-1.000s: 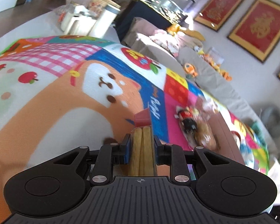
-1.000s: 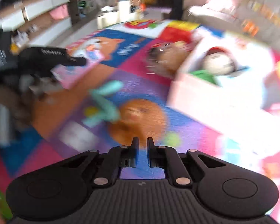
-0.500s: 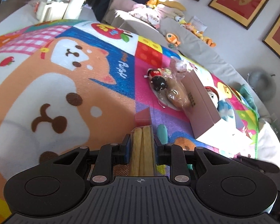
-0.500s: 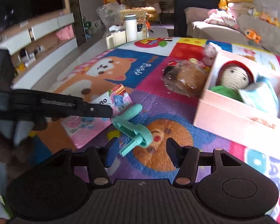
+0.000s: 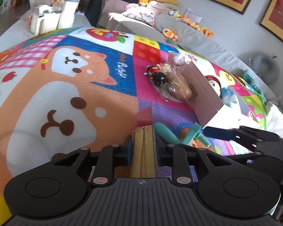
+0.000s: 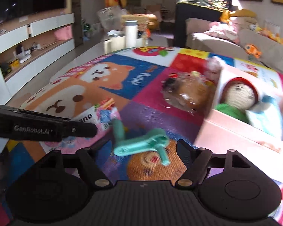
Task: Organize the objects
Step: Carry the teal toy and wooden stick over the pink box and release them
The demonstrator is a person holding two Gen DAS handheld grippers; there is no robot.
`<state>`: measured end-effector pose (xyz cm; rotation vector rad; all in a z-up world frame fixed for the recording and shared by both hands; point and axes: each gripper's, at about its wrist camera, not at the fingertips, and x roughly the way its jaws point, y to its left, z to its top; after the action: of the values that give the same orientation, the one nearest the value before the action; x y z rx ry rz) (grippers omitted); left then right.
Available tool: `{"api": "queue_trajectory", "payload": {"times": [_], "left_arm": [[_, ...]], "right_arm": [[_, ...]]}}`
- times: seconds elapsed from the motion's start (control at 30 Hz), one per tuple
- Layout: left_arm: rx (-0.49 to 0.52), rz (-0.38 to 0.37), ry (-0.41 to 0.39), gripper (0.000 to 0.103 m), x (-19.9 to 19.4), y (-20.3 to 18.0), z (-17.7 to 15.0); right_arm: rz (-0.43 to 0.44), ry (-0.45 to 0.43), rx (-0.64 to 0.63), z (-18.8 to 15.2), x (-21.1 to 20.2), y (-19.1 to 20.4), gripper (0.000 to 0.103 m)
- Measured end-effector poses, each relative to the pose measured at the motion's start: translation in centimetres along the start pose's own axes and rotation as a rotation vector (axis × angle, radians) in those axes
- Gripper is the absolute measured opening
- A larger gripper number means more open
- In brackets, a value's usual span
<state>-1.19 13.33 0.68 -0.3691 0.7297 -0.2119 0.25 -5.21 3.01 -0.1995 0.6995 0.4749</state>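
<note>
Down on the cartoon play mat, the left gripper is clamped on a flat snack packet, seen edge-on in its own camera as 2 pale yellow bands between the blue pads; from the right wrist view the same packet shows pink, printed faces. Just beside it lies a teal plastic toy, resting on the mat's purple square near the orange cartoon face. The right gripper stands spread wide, its 2 fingers on either side of that toy and not touching it. Behind, a pink cardboard box holds a knitted doll with a red cap, and a clear bag of bread and a small figure lies against the box's outer wall.
</note>
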Motion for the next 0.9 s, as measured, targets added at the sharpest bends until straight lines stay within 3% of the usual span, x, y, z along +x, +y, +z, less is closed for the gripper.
{"api": "queue_trajectory", "payload": {"times": [0.2,0.37,0.47,0.7,0.8,0.9], "left_arm": [[0.010,0.015,0.002,0.027,-0.2,-0.2,-0.1],[0.016,0.028,0.016,0.026,-0.5,-1.1,-0.2],[0.032,-0.029,0.028,0.026,-0.9,-2.5,-0.1],[0.056,-0.175,0.017,0.026,0.4,-9.4,4.6],[0.029,-0.246,0.021,0.026,2.9,-13.8,6.9],[0.071,-0.279,-0.022,0.026,5.8,-18.9,8.5]], "right_arm": [[0.026,0.036,0.012,0.6,1.3,-0.1,0.071],[0.023,-0.011,0.012,-0.5,-3.1,-1.1,0.070],[0.003,-0.056,0.042,-1.6,-6.9,-2.9,0.070],[-0.133,-0.203,0.147,-4.2,-14.3,-8.8,0.070],[-0.193,-0.258,0.220,-5.1,-16.0,-11.5,0.071],[-0.237,-0.285,0.298,-6.0,-17.0,-14.0,0.071]]}}
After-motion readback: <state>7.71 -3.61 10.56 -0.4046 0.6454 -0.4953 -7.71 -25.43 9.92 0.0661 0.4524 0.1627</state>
